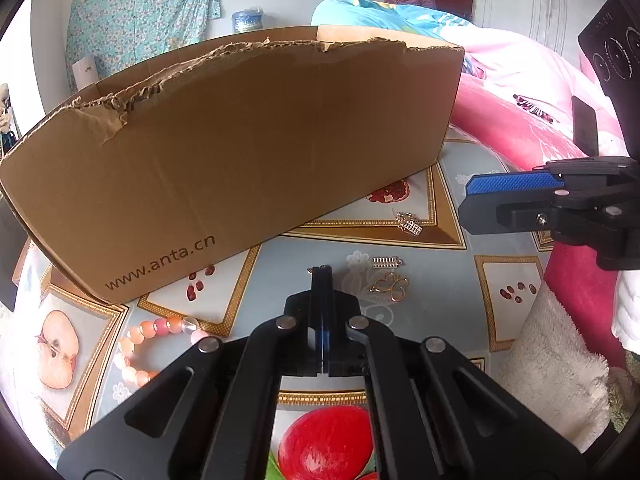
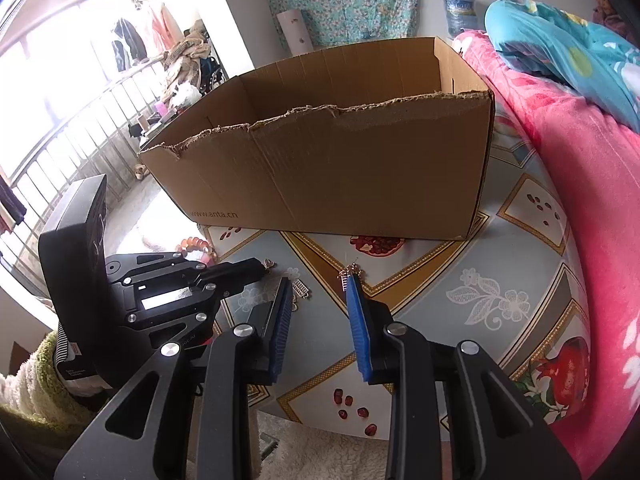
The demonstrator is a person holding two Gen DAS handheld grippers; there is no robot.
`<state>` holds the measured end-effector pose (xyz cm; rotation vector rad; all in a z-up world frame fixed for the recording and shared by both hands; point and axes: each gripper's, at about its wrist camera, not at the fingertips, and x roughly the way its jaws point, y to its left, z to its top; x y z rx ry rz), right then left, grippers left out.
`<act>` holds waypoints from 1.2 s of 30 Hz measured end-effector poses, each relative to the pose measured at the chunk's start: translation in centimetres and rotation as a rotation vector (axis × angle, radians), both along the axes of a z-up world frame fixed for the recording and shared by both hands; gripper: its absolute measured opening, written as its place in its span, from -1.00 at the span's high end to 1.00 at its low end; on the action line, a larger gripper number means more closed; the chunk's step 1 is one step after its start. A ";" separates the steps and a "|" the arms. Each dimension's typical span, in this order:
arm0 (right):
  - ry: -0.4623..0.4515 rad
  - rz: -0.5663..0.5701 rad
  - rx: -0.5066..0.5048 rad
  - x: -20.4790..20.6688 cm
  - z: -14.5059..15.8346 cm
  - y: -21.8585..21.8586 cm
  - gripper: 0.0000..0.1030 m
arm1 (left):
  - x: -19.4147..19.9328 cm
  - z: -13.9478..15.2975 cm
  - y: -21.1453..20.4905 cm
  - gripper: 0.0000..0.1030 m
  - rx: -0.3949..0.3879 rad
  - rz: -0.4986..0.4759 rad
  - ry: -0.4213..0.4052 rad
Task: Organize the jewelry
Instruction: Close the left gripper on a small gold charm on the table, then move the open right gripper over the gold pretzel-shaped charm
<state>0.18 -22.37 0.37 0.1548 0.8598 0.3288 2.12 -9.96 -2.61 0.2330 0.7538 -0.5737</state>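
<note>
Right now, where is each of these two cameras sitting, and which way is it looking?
Left wrist: rides the left gripper, shut, looking down past it at the cardboard box and butterfly pendant; the right gripper enters at right.
Right wrist: rides the right gripper, open, facing the box; the left gripper and a fleecy sleeve show at left.
Shared: box, fruit-print tablecloth, bead bracelet.

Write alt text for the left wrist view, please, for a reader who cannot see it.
The shut left claw pinches a small trinket at its tip, above a fruit-patterned tablecloth. A torn cardboard box stands behind; gold charms lie to its right, a bead bracelet to its left.
</note>
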 end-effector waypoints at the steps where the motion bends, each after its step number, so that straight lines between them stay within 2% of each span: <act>1: -0.001 -0.002 0.004 -0.1 0.1 0.0 0.46 | -0.1 0.0 0.0 1.00 0.001 -0.001 0.000; 6: 0.007 0.010 -0.005 -0.2 -0.1 0.2 0.46 | -0.2 0.3 0.6 1.00 -0.027 0.019 0.021; 11: 0.002 -0.002 0.010 -0.2 -0.3 0.1 0.46 | 0.2 0.2 0.5 0.74 -0.048 0.032 0.035; 16: 0.016 0.001 0.013 -0.5 -0.7 0.2 0.45 | 0.6 0.0 -0.6 0.74 -0.011 0.034 0.006; 18: 0.016 -0.002 0.016 -0.4 -0.7 0.1 0.45 | 0.7 0.0 -0.7 0.85 0.001 0.048 -0.005; 21: 0.006 -0.007 0.022 -0.4 -0.4 -0.1 0.46 | 0.6 0.0 -0.8 0.87 0.016 0.048 -0.021; 30: 0.006 -0.003 0.026 -0.3 -0.4 -0.3 0.45 | 0.5 0.1 -0.4 0.87 0.009 0.058 -0.013; 36: 0.004 0.009 0.038 -0.6 -0.7 -0.1 0.46 | -0.2 1.2 0.8 0.87 0.013 0.084 -0.029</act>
